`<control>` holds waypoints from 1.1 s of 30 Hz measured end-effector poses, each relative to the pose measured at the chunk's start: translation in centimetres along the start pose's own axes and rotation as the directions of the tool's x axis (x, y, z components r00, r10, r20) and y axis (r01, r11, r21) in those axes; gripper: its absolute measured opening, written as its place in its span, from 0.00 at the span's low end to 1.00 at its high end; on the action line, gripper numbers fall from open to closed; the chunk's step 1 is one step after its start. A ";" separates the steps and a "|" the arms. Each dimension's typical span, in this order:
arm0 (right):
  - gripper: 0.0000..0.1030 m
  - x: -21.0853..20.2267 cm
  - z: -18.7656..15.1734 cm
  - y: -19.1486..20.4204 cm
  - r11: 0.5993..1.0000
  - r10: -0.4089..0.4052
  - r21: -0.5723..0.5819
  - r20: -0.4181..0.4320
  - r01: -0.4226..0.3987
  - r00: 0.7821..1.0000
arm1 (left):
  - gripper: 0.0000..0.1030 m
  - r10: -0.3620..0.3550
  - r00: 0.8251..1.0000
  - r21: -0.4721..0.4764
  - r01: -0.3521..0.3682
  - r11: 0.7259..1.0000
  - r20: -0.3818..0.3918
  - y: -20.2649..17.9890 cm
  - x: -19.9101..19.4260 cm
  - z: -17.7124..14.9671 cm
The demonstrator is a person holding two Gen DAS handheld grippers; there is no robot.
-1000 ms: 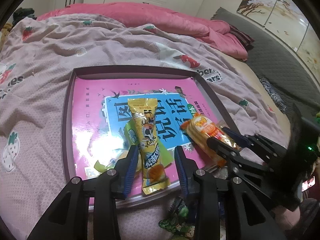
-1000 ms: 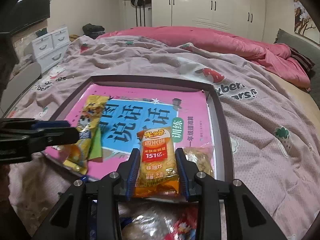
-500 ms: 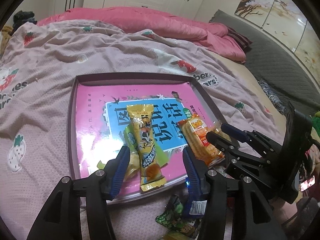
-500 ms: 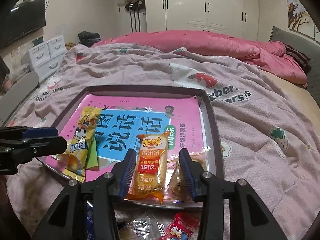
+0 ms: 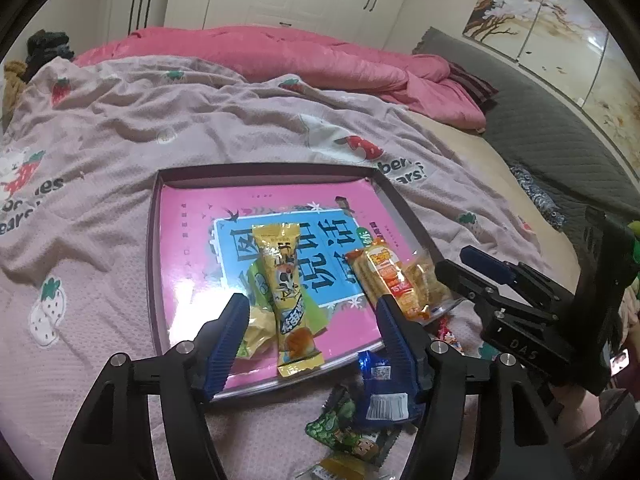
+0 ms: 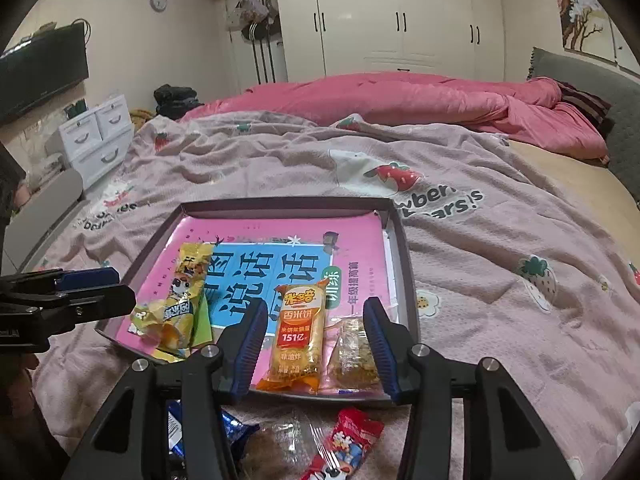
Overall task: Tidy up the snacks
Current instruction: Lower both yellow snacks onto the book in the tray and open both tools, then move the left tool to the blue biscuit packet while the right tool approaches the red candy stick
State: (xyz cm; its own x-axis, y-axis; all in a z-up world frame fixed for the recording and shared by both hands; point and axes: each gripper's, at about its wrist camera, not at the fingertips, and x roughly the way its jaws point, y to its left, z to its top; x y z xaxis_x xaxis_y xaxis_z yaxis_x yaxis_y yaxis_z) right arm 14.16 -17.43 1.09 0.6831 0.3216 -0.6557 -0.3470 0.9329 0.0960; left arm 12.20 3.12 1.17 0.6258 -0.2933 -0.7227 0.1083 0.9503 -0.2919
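A dark-rimmed tray [image 5: 154, 264] holding a pink book lies on the bedspread. A yellow snack packet [image 5: 286, 288] rests on it over a green one, lying free between the opening jaws of my left gripper [image 5: 312, 332]. The pads do not touch it. In the right wrist view an orange rice-cracker packet [image 6: 298, 336] lies flat on the tray [image 6: 408, 280] beside a clear packet [image 6: 354, 352]. Both sit between the opening jaws of my right gripper [image 6: 314, 340], untouched. Each gripper shows in the other's view.
Loose snacks lie on the blanket just before the tray: a blue packet [image 5: 384, 384], a green one [image 5: 344, 428], a red one [image 6: 348, 440]. A pink duvet [image 6: 400, 100] is heaped at the far side. White drawers [image 6: 96, 136] stand at the left.
Both grippers have opened wider and lifted back from the tray. The yellow packet and the orange packet, earlier close between the pads, now lie free on the book.
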 end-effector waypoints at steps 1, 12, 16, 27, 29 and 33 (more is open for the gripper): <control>0.48 -0.2 0.0 -0.1 1.000 0.000 0.002 0.003 0.000 1.000 | 0.67 0.001 1.000 0.001 -0.001 1.000 0.001 0.0 -0.1 0.0; 0.53 -2.9 -0.2 -0.9 0.999 0.004 0.040 0.034 -0.005 0.999 | 0.69 0.010 1.000 0.013 -0.011 1.000 0.024 -0.1 -2.1 -0.2; 0.54 -3.7 -0.6 -0.8 0.999 0.003 0.041 0.039 -0.005 0.999 | 0.70 0.015 0.999 0.012 -0.015 1.000 0.033 0.1 -2.9 -0.3; 0.55 -5.1 -1.6 -0.2 1.000 0.002 0.025 0.035 -0.003 0.999 | 0.72 0.012 0.999 0.018 -0.012 1.000 0.034 0.0 -4.1 -0.8; 0.55 -5.2 -1.7 -0.2 1.000 0.002 0.029 0.031 -0.003 1.000 | 0.72 0.010 0.999 0.021 -0.011 1.000 0.034 -0.2 -4.3 -0.9; 0.55 -5.6 -2.2 0.1 0.999 0.010 0.040 0.026 -0.011 1.000 | 0.72 0.007 1.000 0.026 -0.008 1.000 0.031 -0.5 -4.6 -1.2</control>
State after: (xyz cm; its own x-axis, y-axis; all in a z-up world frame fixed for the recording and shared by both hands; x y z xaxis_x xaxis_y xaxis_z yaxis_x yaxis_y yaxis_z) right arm 8.90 -19.52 3.18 0.6958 0.3353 -0.6352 -0.3289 0.9349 0.1332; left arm 8.34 3.90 3.84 0.6499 -0.2829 -0.7054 0.1230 0.9550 -0.2697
